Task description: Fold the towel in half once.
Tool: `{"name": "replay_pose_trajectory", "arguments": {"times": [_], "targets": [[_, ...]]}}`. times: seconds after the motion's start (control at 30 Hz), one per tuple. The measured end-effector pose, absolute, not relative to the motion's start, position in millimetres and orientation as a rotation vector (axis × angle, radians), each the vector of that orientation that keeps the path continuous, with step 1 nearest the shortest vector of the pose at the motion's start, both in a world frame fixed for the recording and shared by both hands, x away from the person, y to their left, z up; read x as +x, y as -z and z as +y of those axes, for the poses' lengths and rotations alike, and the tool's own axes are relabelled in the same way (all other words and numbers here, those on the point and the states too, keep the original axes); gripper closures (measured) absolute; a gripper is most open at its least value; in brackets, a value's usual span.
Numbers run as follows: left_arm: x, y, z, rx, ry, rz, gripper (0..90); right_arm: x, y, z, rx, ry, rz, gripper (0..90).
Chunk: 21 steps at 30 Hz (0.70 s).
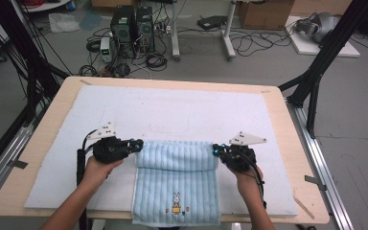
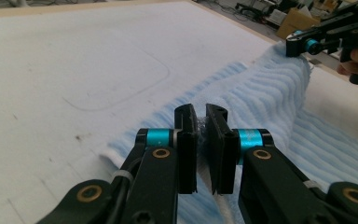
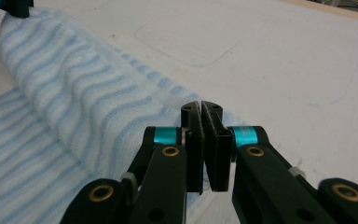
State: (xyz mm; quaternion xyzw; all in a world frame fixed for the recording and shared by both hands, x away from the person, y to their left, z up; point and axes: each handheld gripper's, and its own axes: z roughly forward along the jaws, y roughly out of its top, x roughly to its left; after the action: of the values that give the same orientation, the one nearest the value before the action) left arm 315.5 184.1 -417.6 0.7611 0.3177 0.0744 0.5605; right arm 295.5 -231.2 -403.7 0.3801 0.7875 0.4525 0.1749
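Towel (image 1: 177, 189), pale blue with darker stripes and a small rabbit print (image 1: 176, 203), lies on the white mat (image 1: 172, 110) at the near edge of the table (image 1: 287, 124), its far end folded back into a soft roll. Left gripper (image 1: 137, 144) pinches the roll's left corner, fingers (image 2: 186, 140) pressed onto the cloth. Right gripper (image 1: 215, 149) pinches the right corner, its fingers (image 3: 193, 140) nearly closed on the fabric edge.

The towel (image 1: 177, 184) is soft ribbed terry cloth, pale blue and matt. Under it lies a white mat (image 1: 172, 112), felt-like and slightly fuzzy. The table (image 1: 287, 143) edge looks like smooth light wood. Both grippers' jaws are matt black plastic with glossy blue metal collars.
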Motion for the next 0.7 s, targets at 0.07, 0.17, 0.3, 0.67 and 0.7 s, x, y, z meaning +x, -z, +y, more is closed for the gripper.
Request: {"name": "replay_pose_trajectory", "arguments": {"times": [0.07,0.17,0.3,0.67,0.7], "targets": [[307.3,421.3,183.9,1.808,-0.152,0.737,82.5,287.3,408.6,-234.9,1.087,-1.273,2.245,87.5],[295.1,425.6,183.4,1.825,-0.126,0.721,82.5,276.4,411.7,-239.6,1.096,-1.276,2.257,87.5],[283.7,432.5,184.7,1.854,-0.1,0.715,82.5,261.3,414.3,-239.4,1.07,-1.259,2.293,87.4],[289.0,434.6,198.0,1.771,-0.173,0.845,48.7,252.5,414.3,-244.5,1.194,-1.308,2.228,59.4],[291.7,433.4,200.4,1.756,-0.184,0.857,48.7,255.6,413.0,-246.7,1.216,-1.334,2.191,59.1]]}}
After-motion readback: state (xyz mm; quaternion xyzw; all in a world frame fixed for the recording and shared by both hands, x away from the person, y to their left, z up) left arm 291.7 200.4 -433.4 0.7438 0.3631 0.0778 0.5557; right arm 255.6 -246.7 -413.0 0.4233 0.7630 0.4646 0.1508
